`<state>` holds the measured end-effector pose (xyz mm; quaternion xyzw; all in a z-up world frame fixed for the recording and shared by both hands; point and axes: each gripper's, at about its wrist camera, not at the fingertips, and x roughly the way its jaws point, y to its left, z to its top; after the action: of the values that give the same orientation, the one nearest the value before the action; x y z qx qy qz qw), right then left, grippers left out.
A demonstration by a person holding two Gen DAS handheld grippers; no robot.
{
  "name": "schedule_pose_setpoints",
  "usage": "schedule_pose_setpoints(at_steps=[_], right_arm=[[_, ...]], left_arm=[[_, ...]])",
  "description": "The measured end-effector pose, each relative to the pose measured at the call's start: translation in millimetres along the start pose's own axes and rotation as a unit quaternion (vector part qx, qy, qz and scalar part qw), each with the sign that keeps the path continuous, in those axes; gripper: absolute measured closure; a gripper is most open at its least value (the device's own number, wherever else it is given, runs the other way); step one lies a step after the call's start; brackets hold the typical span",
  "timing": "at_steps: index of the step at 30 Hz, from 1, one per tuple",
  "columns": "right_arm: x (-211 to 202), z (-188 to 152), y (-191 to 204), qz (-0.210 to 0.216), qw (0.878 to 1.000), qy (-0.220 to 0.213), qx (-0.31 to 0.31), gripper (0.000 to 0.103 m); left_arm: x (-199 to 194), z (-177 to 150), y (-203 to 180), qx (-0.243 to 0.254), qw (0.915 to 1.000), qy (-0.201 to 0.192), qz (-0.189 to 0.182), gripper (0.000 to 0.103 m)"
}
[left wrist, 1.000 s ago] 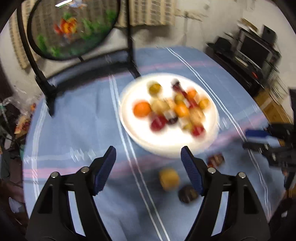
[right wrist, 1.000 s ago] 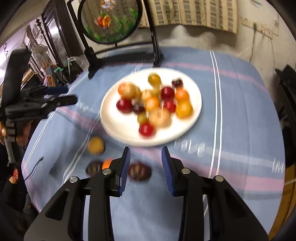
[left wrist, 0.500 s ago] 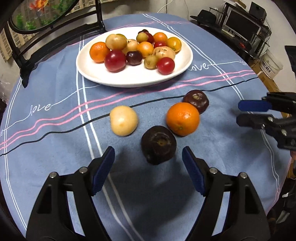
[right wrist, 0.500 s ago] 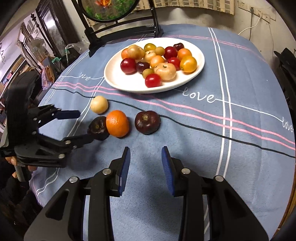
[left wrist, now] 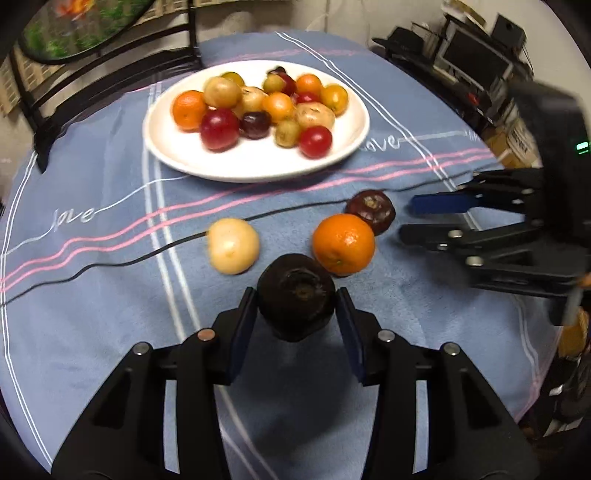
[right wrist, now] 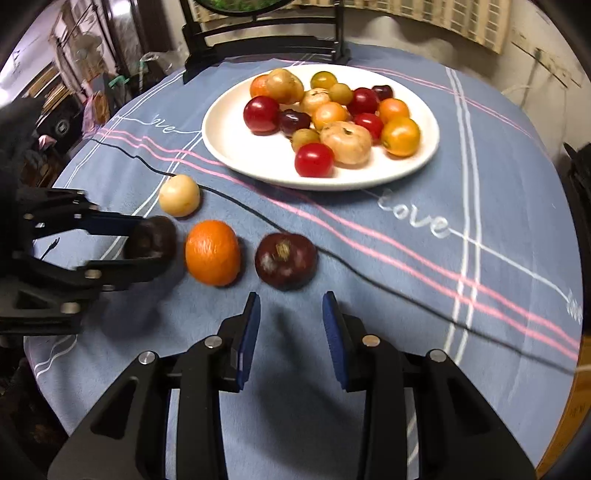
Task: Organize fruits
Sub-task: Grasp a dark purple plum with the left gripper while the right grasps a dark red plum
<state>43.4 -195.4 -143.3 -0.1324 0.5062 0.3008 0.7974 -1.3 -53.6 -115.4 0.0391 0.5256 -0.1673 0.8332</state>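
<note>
My left gripper [left wrist: 295, 306] is shut on a dark purple fruit [left wrist: 296, 295], low over the blue cloth; it also shows in the right wrist view [right wrist: 153, 238]. An orange [left wrist: 343, 243], a pale yellow fruit [left wrist: 232, 245] and a dark red fruit [left wrist: 371, 210] lie loose on the cloth. My right gripper [right wrist: 290, 312] is open and empty, just short of the dark red fruit [right wrist: 286, 260], with the orange [right wrist: 212, 253] to its left. A white plate [right wrist: 236, 147] holds several red, orange and yellow fruits.
A black stand with a round picture [left wrist: 74, 29] rises behind the plate [left wrist: 166, 147]. The round table's edge [right wrist: 569, 398] drops off to the right. Shelves and electronics [left wrist: 472, 59] stand beyond the table.
My left gripper has moved forward and closed on the dark purple fruit. My right gripper has moved closer to the dark red fruit and stays open.
</note>
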Motion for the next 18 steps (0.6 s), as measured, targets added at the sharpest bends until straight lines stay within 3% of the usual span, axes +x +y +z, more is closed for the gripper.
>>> schedule_pose_setpoints(at_steps=[2, 9, 10, 12, 13, 18], right_arm=[[2, 4, 2, -0.007, 1.000, -0.007, -0.012, 0.041], [18, 16, 9, -0.018, 0.997, -0.001, -0.068, 0.042], [22, 17, 10, -0.023, 0.997, 0.006, -0.075, 0.042], [29, 15, 11, -0.023, 0.996, 0.021, -0.087, 0.058], [27, 14, 11, -0.026, 0.996, 0.016, -0.086, 0.061], [2, 10, -1, -0.010, 0.999, -0.010, -0.031, 0.062]], left_arm=[[-11, -2, 7, -0.017, 0.9998, -0.007, 0.002, 0.058], [-27, -4, 21, -0.046, 0.9986, -0.020, 0.017, 0.058], [-26, -4, 21, -0.049, 0.9984, -0.020, 0.019, 0.059], [-28, -4, 22, -0.054, 0.9981, -0.021, 0.021, 0.058], [-28, -3, 22, -0.055, 0.9980, -0.022, 0.022, 0.059], [-35, 1, 21, -0.053, 0.9979, -0.030, 0.023, 0.059]])
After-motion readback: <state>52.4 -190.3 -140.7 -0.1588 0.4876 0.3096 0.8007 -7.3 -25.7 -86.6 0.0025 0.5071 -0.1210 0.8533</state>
